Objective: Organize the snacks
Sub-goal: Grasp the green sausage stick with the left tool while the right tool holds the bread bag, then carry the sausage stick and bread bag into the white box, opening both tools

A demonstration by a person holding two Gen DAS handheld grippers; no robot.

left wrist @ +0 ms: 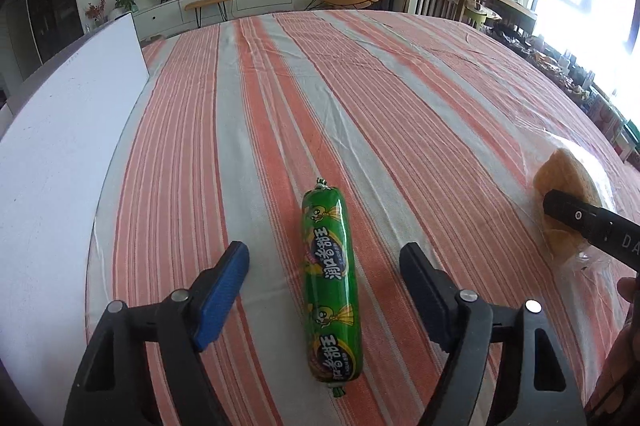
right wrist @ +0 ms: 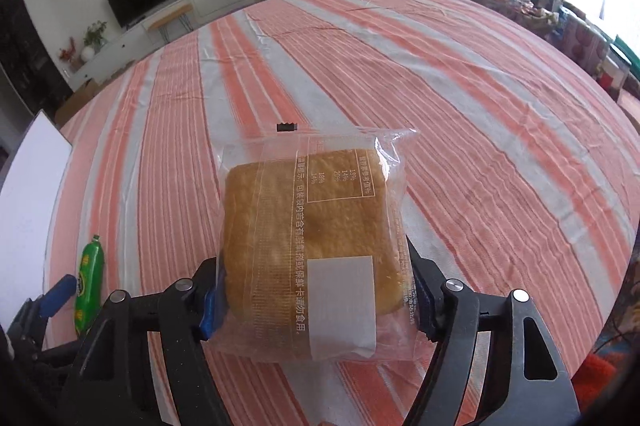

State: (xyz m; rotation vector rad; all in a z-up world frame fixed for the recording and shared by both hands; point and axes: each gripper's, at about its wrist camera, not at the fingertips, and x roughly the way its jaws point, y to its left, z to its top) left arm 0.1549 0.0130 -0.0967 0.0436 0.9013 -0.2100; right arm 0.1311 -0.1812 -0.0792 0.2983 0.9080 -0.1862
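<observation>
The left hand-held gripper (left wrist: 324, 268) has its jaws spread wide, one on each side of the sausage (left wrist: 330, 288), touching neither side of it. The sausage, in green wrapping with yellow print, lies lengthwise on the striped cloth (left wrist: 360, 98) of the table, between the blue-padded fingers (left wrist: 222, 300). A white board (left wrist: 60, 154) lies along the table's left edge.

The right hand-held gripper (right wrist: 312, 302) is closed on the bread (right wrist: 312, 230), a square golden slice sealed in a clear bag with printed text and a white label. Its jaws press the bag's near end from both sides, and the bag's far end points out over the cloth. A small black piece (right wrist: 287, 127) lies on the cloth just beyond the bag. From the right wrist view, the sausage (right wrist: 90, 280) shows at the far left, well apart from the bread, beside the left gripper's blue pad.
</observation>
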